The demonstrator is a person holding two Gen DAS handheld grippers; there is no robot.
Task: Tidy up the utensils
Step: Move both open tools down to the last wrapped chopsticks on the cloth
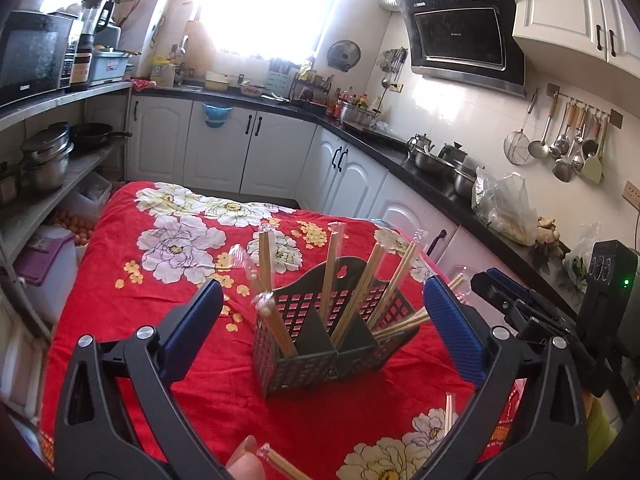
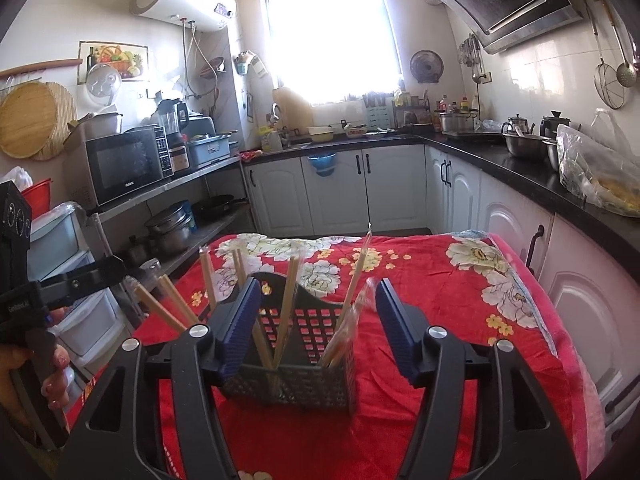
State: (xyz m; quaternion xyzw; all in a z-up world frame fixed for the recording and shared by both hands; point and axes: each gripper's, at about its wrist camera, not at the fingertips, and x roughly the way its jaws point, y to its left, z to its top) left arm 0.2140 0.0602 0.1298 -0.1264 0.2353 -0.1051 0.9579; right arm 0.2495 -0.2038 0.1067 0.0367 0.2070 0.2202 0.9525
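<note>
A dark perforated utensil caddy [image 1: 320, 340] holding wrapped chopsticks [image 1: 334, 268] stood on a red floral tablecloth [image 1: 160, 280] in a white-cabinet kitchen, between the empty, spread left gripper [image 1: 324, 312] and right gripper [image 2: 316, 320].

The right gripper [image 2: 314, 320] hangs over a table draped in a red floral cloth [image 2: 440, 292], its blue-padded fingers [image 2: 394, 320] spread wide with nothing between them. Just ahead stands a dark perforated utensil caddy [image 2: 304, 364], and wrapped wooden chopsticks [image 2: 288, 300] lean out of it at several angles; those nearest the right finger are blurred. At the left edge a hand [image 2: 24, 364] grips the handle of the left gripper [image 2: 60, 280], whose fingertips cannot be seen.
</note>
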